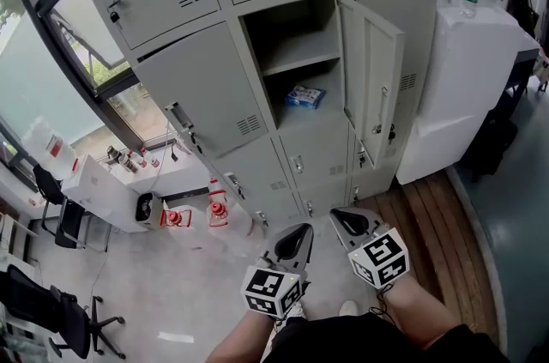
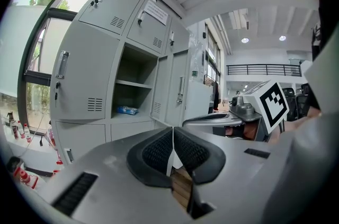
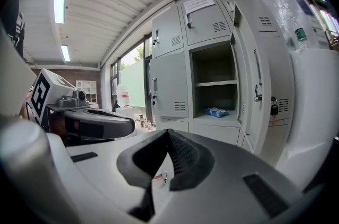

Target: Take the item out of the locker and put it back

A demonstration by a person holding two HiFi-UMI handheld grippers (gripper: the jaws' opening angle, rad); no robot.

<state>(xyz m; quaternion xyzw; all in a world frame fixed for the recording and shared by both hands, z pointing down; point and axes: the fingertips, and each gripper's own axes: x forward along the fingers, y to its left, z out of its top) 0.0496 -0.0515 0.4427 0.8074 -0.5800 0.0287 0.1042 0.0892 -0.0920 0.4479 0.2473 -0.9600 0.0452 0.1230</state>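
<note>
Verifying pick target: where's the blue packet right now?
In the head view the blue packet lies centre-right, on the floor of the open locker compartment, under its inner shelf and just left of the swung-open door.

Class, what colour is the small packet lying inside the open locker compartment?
Blue with white patches; the packet shows best in the head view.

locker (image 1: 193,82): grey painted metal, smooth, matt
packet (image 1: 304,96): blue-white plastic wrap, glossy
floor planks (image 1: 433,224): brown wood, at locker's right edge
left gripper (image 2: 172,149): smooth grey plastic, black ribbed pads (image 2: 154,153)
right gripper (image 3: 168,157): same
</note>
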